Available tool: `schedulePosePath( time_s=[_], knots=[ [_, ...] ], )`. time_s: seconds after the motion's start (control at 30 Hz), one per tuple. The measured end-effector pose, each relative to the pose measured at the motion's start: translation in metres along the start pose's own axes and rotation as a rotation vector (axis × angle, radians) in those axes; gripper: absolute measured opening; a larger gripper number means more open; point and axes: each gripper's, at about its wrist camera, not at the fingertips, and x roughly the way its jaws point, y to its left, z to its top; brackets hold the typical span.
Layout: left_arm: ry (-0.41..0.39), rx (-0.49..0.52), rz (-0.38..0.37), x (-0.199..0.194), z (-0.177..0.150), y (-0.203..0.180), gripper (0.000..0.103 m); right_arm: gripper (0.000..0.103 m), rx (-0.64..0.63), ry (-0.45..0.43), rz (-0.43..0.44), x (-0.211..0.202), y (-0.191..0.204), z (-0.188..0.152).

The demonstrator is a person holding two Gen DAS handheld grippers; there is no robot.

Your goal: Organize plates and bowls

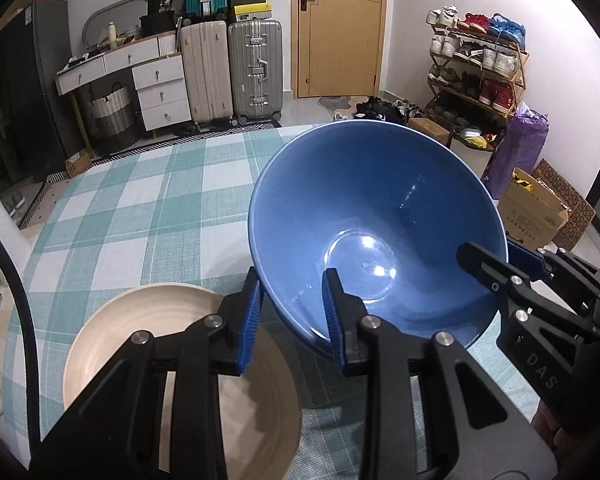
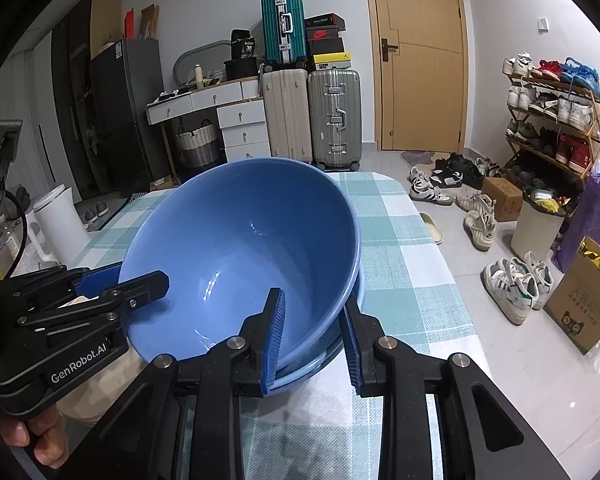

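Left gripper (image 1: 290, 316): jaws straddle the near rim of the blue bowl (image 1: 376, 232), one blue pad outside the wall, one inside; a gap remains between pads and wall, so whether it clamps the rim cannot be told
Right gripper (image 2: 314, 336): set over the opposite rim of the same bowl, one pad inside, one outside; firm closure cannot be told
Right gripper, left wrist view (image 1: 504, 268): upper finger lies over the rim at the bowl's right edge
Left gripper, right wrist view (image 2: 120, 284): enters from the left, finger reaching over the rim
Blue bowl: tilted, between both grippers, above the checked tablecloth (image 1: 140, 208)
Second blue bowl (image 2: 320, 364): directly under the first, rim showing below it
Beige plate (image 1: 148, 320): on the cloth, just left of the bowl
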Motion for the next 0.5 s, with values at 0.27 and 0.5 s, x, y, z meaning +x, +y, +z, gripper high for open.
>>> schedulePosePath(
  time_s=[0.27, 0.5],
  knots=[
    [0.026, -0.045, -0.057, 0.005, -0.002, 0.011, 0.026, 0.032, 0.002, 0.01, -0.029, 0.004, -0.007, -0.001],
    [0.039, -0.076, -0.085, 0.013, -0.002, 0.019, 0.033, 0.034, -0.002, 0.02, -0.025, 0.008, -0.008, -0.001]
  ],
)
